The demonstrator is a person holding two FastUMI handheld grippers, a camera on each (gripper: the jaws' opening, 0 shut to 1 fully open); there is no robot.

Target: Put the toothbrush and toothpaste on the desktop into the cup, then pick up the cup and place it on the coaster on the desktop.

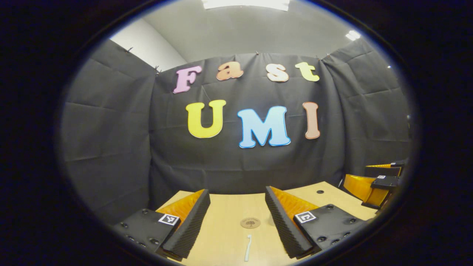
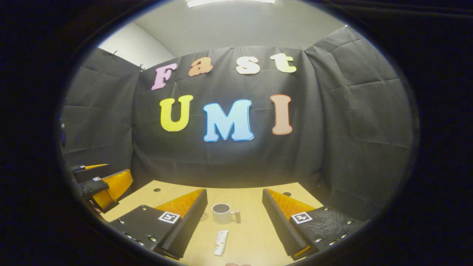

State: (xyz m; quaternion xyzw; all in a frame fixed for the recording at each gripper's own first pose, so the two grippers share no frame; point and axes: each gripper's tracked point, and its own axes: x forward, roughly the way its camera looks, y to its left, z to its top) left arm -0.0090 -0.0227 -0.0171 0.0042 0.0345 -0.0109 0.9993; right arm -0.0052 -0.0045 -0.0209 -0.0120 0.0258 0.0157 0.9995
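In the left gripper view, a white toothbrush (image 1: 247, 247) lies on the wooden desktop (image 1: 229, 210), pointing away from me. A round brown coaster (image 1: 250, 222) lies just beyond it. My left gripper (image 1: 237, 192) hangs open above them, both lying between its fingers, which hold nothing. In the right gripper view, a white cup (image 2: 221, 213) with a handle on its right stands upright on the desktop (image 2: 251, 207). A white toothpaste tube (image 2: 221, 242) lies flat in front of the cup. My right gripper (image 2: 234, 192) is open and holds nothing, with cup and tube framed between its fingers.
The black cloth wall closes off the back and both sides of the desktop. The right gripper (image 1: 380, 183) shows at the far right of the left gripper view. The left gripper (image 2: 101, 186) shows at the far left of the right gripper view. Small dark holes (image 2: 286, 193) dot the desktop's far edge.
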